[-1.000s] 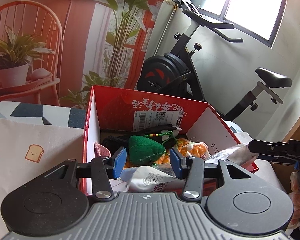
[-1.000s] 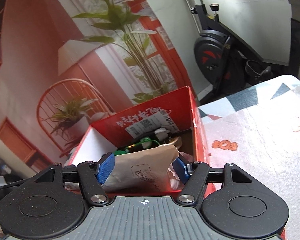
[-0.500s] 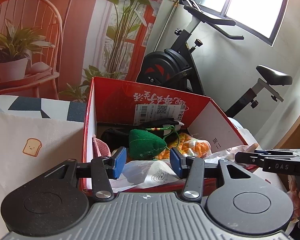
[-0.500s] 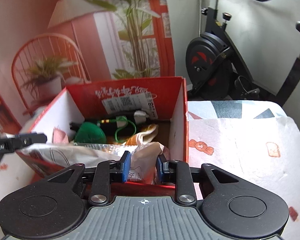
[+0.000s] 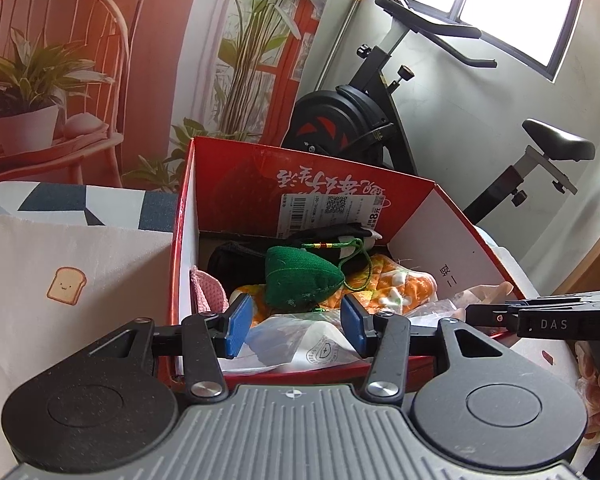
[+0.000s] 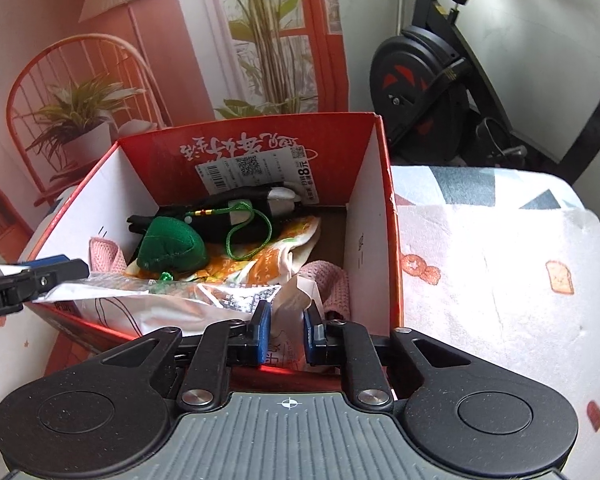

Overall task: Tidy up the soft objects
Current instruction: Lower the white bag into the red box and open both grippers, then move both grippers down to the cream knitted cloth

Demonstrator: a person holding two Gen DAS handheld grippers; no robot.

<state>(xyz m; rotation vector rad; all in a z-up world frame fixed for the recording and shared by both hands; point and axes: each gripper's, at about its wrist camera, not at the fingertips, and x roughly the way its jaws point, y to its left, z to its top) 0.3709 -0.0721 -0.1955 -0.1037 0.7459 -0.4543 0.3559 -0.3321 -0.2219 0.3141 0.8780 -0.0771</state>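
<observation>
Plastic packet at the near edge of the red box

The right gripper point(image 6: 286, 330) jaws are closing on the white plastic packet point(image 6: 156, 304) lying across the red cardboard box point(image 6: 374, 216); the left gripper point(image 5: 296, 326) jaws stand apart astride the packet, not pressing it.

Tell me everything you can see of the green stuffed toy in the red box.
The green stuffed toy is a small, pyramid-shaped cushion of knitted-looking green cloth with stitched lines. A thin green cord loop with a beaded band leaves its top. It lies tilted inside the red box, resting on an orange patterned cloth, beside a black soft item. No gripper touches it.
</observation>
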